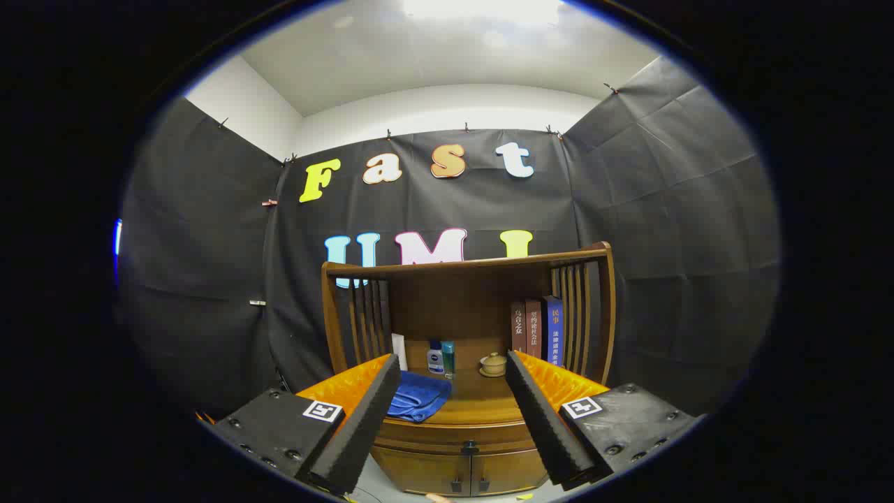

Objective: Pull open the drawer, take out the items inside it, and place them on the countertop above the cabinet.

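Note:
A small wooden cabinet stands ahead of me, beyond my fingers. Its drawer front is closed, with a dark knob at its middle; two small doors sit below it. My gripper is open and holds nothing, its fingers spread wide on either side of the countertop. A blue cloth lies on the countertop beside the left finger. What is inside the drawer is hidden.
A wooden shelf frame with slatted sides rises over the countertop. At its back stand two small bottles, a lidded tan cup and three upright books. Black cloth walls close in on all sides.

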`<act>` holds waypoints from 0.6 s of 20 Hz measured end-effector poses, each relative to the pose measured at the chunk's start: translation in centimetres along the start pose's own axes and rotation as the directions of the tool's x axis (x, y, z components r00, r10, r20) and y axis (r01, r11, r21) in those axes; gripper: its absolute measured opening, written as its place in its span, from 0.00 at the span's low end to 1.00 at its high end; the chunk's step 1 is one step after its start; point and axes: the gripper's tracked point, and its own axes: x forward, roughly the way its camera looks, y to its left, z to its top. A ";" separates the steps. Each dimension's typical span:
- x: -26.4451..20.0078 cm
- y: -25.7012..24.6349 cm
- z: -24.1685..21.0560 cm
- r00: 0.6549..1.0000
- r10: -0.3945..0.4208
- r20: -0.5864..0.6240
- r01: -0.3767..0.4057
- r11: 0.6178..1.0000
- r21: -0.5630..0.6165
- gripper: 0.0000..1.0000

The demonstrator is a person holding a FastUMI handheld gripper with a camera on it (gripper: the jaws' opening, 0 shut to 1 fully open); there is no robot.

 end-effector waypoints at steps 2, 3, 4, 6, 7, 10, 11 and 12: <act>-0.2 -0.4 0.0 1.000 -0.005 -0.002 0.005 1.000 0.008 0.98; -0.2 -0.5 0.0 1.000 -0.009 -0.005 0.009 1.000 0.009 0.98; -0.2 -0.6 -0.1 1.000 -0.011 -0.007 0.011 1.000 0.007 0.98; -0.2 -0.5 -0.3 1.000 -0.009 -0.013 0.009 1.000 -0.002 0.98; -0.1 -0.4 -0.4 1.000 -0.008 -0.017 0.008 1.000 -0.009 0.98; -0.3 -0.2 -0.5 1.000 -0.003 -0.021 0.003 1.000 -0.023 0.98; -0.4 -0.1 -0.3 1.000 -0.002 -0.017 0.001 1.000 -0.026 0.98; -0.4 0.0 -0.1 1.000 0.000 -0.011 0.000 1.000 -0.029 0.98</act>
